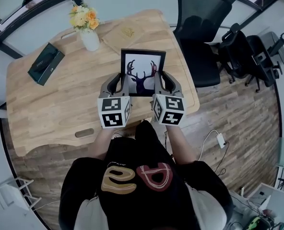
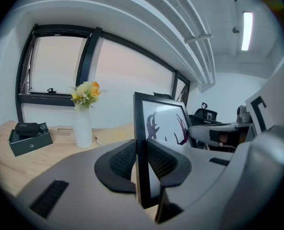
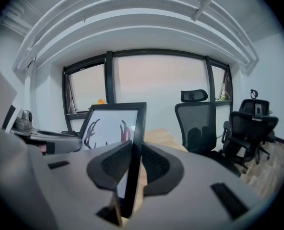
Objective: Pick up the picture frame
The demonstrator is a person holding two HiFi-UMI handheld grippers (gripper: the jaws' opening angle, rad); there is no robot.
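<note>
A black picture frame (image 1: 143, 72) with a deer-head print hangs above the wooden table (image 1: 60, 104), held between both grippers. My left gripper (image 1: 118, 84) is shut on the frame's left edge (image 2: 141, 147), its pads pressing both faces. The right gripper (image 1: 164, 83) is shut on the frame's right edge (image 3: 134, 157) in the same way. In the left gripper view the print (image 2: 165, 123) faces right; in the right gripper view the print (image 3: 108, 127) faces left. The frame's lower corners are hidden behind the jaws.
A white vase of yellow and orange flowers (image 1: 87, 25) stands at the table's far side, a dark green box (image 1: 45, 63) to its left. Black office chairs (image 1: 199, 37) stand beyond the table's right end. A white cable and adapter (image 1: 218, 139) lie on the wood floor.
</note>
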